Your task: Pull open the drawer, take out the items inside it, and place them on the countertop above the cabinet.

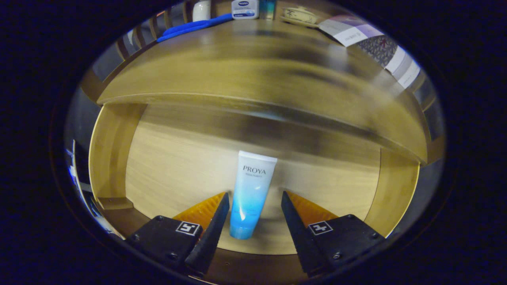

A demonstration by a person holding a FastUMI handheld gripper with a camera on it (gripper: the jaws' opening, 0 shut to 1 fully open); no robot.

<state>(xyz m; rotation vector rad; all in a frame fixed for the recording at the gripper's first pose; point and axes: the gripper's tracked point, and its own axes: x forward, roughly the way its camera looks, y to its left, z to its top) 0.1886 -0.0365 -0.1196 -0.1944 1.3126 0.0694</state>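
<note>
The drawer (pixel 119 158) is pulled open, and a blue and white tube (pixel 250 190) lies flat on its wooden floor, with its cap end pointing at the gripper (pixel 255 196). The gripper's two fingers are spread wide, one on each side of the tube, and they do not touch it yet. The cap end of the tube sits right in the gap between them, and the white end sticks out past the fingertips (pixel 222 198), toward the back of the drawer. Just beyond the tube, the countertop (pixel 253 67) hangs over the drawer like a roof. Far past the tube, at the back of the countertop, there is a blue cloth (pixel 190 27), a small jar (pixel 244 8) and some papers (pixel 368 39). The next job looks like squeezing the tube and lifting it up onto the countertop. The tube is smooth and round, so it could slip out if the fingers close near the cap. It could also bump the edge of the countertop if it is lifted straight up, because that edge is right above it.
</note>
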